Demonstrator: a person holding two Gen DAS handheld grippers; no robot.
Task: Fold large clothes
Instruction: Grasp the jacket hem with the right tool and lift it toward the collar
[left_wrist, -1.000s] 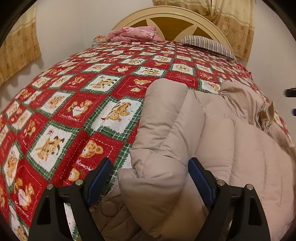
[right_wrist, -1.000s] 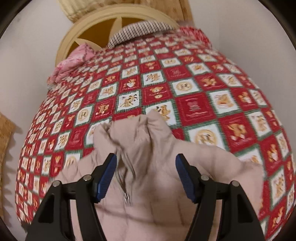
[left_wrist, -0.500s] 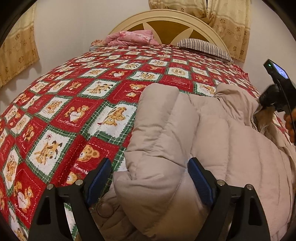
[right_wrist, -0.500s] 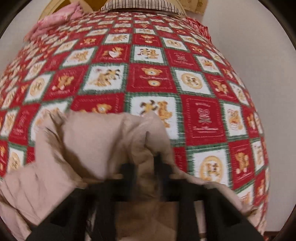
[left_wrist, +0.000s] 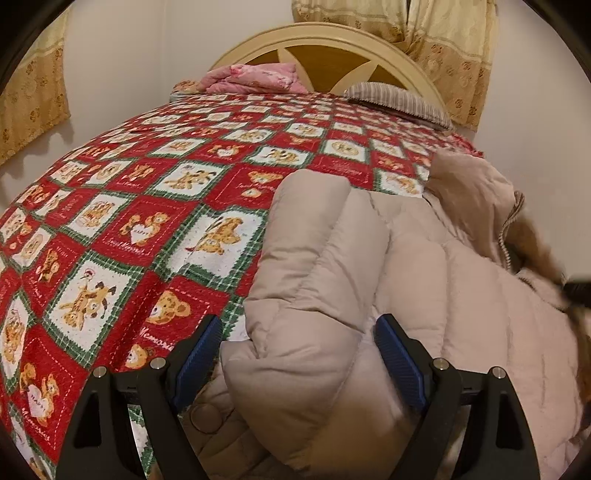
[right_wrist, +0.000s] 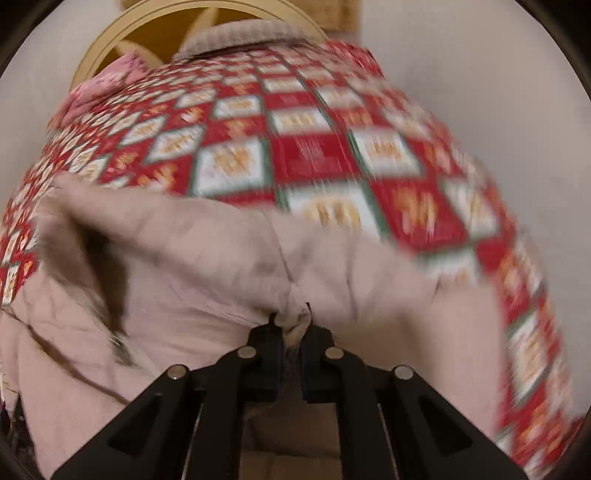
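Bedspread (left_wrist: 155, 206) | left claw (left_wrist: 297, 354) spread around jacket (left_wrist: 369, 280) sleeve | right claw (right_wrist: 293, 328) pinching jacket fold

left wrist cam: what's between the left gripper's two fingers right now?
A folded, puffy sleeve of the beige padded jacket sits between the left gripper fingers, which stand wide and do not press it. The left wrist view shows this.

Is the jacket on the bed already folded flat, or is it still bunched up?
Still bunched up. The jacket lies in puffy heaps on the quilt, one sleeve humped over it.
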